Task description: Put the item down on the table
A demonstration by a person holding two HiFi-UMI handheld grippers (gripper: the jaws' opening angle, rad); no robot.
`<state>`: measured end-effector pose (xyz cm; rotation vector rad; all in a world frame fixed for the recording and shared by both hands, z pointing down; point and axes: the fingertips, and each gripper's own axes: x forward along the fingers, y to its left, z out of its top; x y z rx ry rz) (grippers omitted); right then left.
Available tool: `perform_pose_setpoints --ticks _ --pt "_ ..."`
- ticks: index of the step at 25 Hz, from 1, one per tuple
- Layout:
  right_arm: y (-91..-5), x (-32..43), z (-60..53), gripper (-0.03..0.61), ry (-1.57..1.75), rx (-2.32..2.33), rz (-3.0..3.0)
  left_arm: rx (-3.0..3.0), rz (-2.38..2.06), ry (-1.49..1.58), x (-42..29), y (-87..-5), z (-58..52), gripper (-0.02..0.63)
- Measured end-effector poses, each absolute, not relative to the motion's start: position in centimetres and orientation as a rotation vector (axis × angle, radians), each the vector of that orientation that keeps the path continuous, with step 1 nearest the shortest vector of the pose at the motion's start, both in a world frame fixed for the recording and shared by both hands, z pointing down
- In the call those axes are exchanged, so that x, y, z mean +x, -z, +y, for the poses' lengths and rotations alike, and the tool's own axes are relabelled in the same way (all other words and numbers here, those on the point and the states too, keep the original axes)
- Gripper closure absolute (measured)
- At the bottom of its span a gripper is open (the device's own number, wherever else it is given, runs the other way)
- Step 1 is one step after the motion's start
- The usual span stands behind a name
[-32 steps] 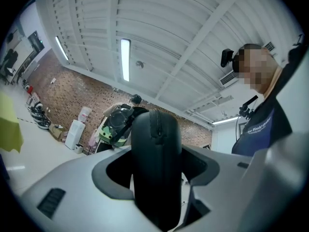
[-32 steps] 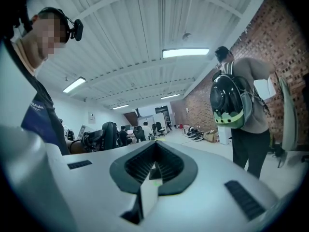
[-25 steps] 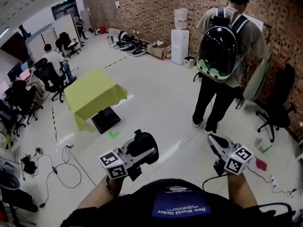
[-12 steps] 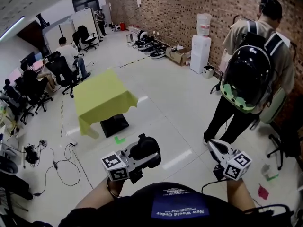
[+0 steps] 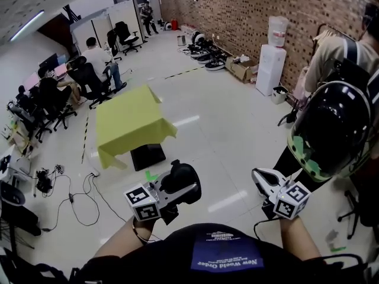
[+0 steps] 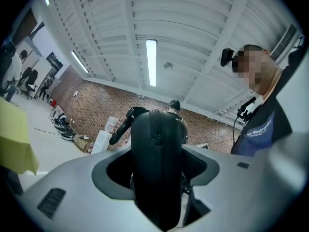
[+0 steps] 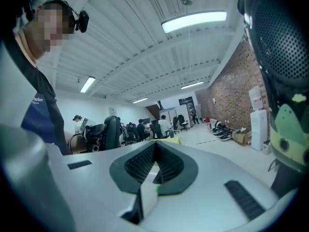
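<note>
My left gripper (image 5: pixel 177 188) is shut on a black zipped case (image 5: pixel 181 181), held at waist height above the floor. In the left gripper view the case (image 6: pixel 157 168) stands on edge between the grey jaws and fills the gap. My right gripper (image 5: pixel 260 176) is held to the right, its jaws closed together with nothing between them; in the right gripper view (image 7: pixel 154 161) the ribbed pads meet. A table under a yellow-green cloth (image 5: pixel 131 122) stands some way ahead and to the left of both grippers.
A person wearing a black backpack (image 5: pixel 331 129) stands close at the right. A water dispenser (image 5: pixel 272 68) is by the brick wall. Seated people and office chairs (image 5: pixel 89 70) line the left side. Cables (image 5: pixel 59 194) lie on the floor, a black base (image 5: pixel 148 156) under the table.
The view has swung: the table now sits nearer and more central, and the person with the backpack has slid to the right edge. Both grippers keep their hold and place.
</note>
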<state>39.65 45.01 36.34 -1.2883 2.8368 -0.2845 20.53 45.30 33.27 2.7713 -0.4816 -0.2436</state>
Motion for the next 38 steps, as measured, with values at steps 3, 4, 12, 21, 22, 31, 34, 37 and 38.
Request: perform_pose_setpoints --ticks 3,4,12,21,22,31,34,37,38 --pt "-37.0 39.9 41.3 0.591 0.288 -1.281 2.85 2.77 -0.478 0.236 21.3 -34.0 41.5 0.327" --pt "-37.2 39.9 40.0 0.591 0.291 -1.285 2.852 2.767 -0.473 0.239 21.4 -34.3 40.0 0.327" --pt "-36.9 37.1 27.7 0.591 0.256 -1.425 2.801 2.815 -0.364 0.245 18.3 -34.6 26.3 0.327" --pt "-35.6 31.4 13.7 0.591 0.27 -1.54 2.715 2.843 -0.285 0.203 11.1 -33.7 10.9 0.327" --pt "-35.6 31.0 12.4 0.591 0.276 -1.541 2.712 2.839 -0.284 0.211 10.8 -33.7 9.6 0.327" --pt "-35.7 32.0 0.9 0.591 0.286 -1.502 2.719 2.811 -0.323 0.199 11.0 -34.7 0.2 0.327" --pt "-35.6 33.6 -4.5 0.591 0.277 -1.439 2.74 2.816 -0.374 0.18 12.7 -34.5 -3.9 0.327" --pt "-35.4 36.6 -10.7 0.591 0.268 -1.375 2.751 2.831 -0.438 0.175 15.6 -34.2 -8.8 0.327" --pt "-35.4 37.7 -12.8 0.591 0.272 -1.357 2.752 2.83 -0.461 0.18 16.6 -34.1 -10.4 0.327"
